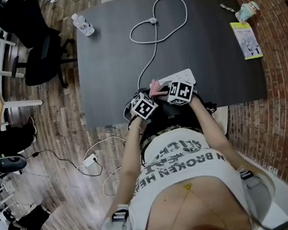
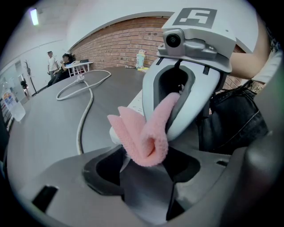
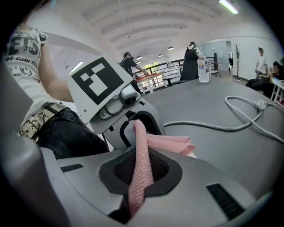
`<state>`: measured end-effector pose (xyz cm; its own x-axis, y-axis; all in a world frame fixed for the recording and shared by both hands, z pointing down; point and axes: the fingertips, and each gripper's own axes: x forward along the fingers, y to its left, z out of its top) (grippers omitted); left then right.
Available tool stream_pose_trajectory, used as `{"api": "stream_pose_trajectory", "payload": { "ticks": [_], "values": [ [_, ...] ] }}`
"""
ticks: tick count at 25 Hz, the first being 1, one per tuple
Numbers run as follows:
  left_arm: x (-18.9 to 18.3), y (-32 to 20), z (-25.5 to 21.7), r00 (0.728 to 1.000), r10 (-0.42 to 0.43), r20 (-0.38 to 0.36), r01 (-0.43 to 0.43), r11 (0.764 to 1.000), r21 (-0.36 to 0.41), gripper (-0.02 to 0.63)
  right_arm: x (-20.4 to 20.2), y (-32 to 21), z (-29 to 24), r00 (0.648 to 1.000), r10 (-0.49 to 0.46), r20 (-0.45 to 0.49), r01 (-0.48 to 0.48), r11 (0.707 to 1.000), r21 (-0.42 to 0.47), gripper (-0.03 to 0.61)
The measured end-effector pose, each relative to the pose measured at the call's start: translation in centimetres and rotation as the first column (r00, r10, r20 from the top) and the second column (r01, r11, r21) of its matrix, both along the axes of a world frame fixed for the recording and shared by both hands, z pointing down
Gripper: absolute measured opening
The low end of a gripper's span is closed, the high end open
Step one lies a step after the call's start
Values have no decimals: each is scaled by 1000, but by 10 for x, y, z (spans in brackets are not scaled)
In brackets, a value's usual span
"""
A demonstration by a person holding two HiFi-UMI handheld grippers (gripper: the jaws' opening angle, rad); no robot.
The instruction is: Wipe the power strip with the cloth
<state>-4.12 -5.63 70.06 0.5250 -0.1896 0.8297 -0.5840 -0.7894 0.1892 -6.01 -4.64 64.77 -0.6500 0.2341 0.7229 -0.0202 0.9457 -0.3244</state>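
Near the front edge of the dark table (image 1: 109, 65) lies the white power strip (image 1: 181, 77), its cable (image 1: 151, 56) looping toward the far side. My two grippers face each other just in front of it. The right gripper (image 3: 135, 205) is shut on the pink cloth (image 3: 141, 164), which runs deep into its jaws. From there the cloth stretches across to the left gripper (image 2: 146, 179). A fold of the cloth (image 2: 148, 142) hangs right at that gripper's jaws, which stand apart. The cloth (image 1: 155, 88) shows between the marker cubes in the head view.
At the far left of the table is a water bottle (image 1: 83, 24). A yellow leaflet (image 1: 246, 39) and a small cup (image 1: 247, 11) sit at the far right. An office chair (image 1: 38, 51) stands left of the table. Several people are far off in the room.
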Motion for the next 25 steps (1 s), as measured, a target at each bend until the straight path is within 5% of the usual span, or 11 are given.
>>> {"api": "stream_pose_trajectory", "payload": {
  "ticks": [25],
  "values": [
    [0, 2, 1, 1000, 0, 4, 0, 1000, -3, 261, 1, 5, 14, 995, 53, -89, -54, 998, -10, 17]
  ]
}}
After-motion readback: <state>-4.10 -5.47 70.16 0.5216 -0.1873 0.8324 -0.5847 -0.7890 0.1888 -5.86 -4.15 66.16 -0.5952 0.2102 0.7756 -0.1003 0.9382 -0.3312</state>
